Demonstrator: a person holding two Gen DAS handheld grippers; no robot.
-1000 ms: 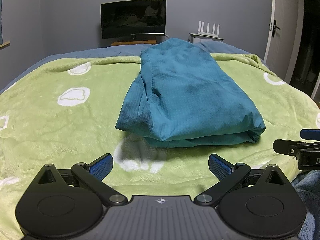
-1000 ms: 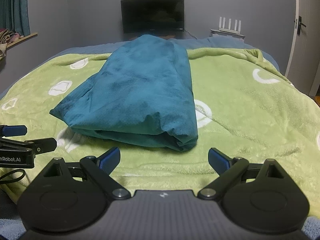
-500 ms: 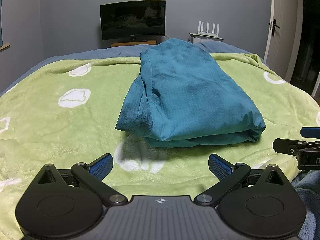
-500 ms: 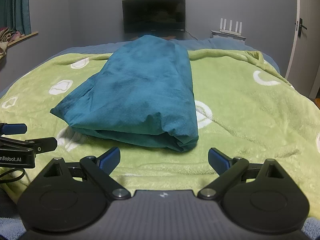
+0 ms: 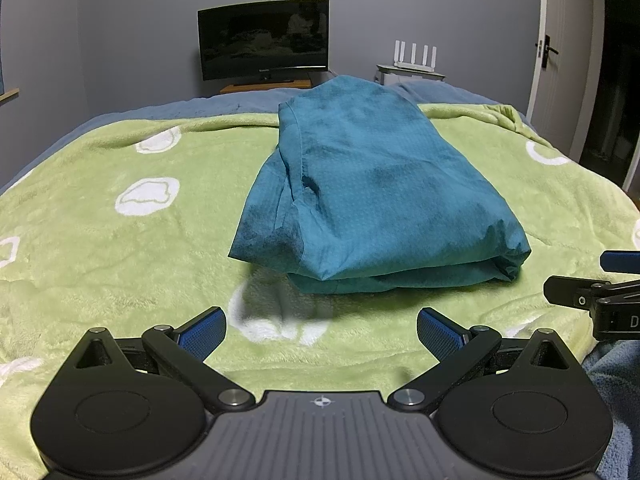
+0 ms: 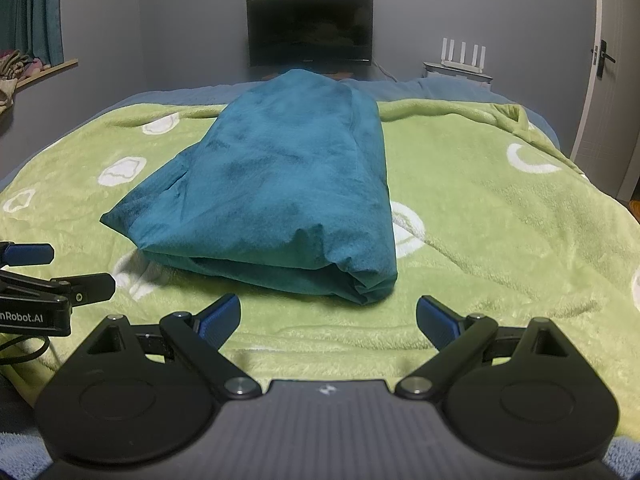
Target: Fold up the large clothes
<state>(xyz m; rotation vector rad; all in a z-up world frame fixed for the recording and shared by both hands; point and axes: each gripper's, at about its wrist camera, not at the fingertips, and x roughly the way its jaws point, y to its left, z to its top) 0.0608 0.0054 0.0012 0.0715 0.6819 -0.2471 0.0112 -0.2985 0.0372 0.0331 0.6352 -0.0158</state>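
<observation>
A teal garment (image 5: 372,188) lies folded in a thick stack on the green blanket (image 5: 100,260), its folded edge toward me; it also shows in the right wrist view (image 6: 280,192). My left gripper (image 5: 322,330) is open and empty, just short of the garment's near edge. My right gripper (image 6: 328,320) is open and empty, also just short of the near edge. Each gripper shows at the side of the other's view: the right one (image 5: 600,296) and the left one (image 6: 48,280).
The green blanket with white patches covers a bed with a blue sheet (image 5: 160,110) beneath. A monitor (image 5: 264,40) and a white router (image 5: 414,58) stand beyond the far end. A door (image 5: 560,60) is at the right. A blue towel (image 5: 616,368) lies near me.
Both views have shifted very slightly; the garment and both open grippers stay as they were.
</observation>
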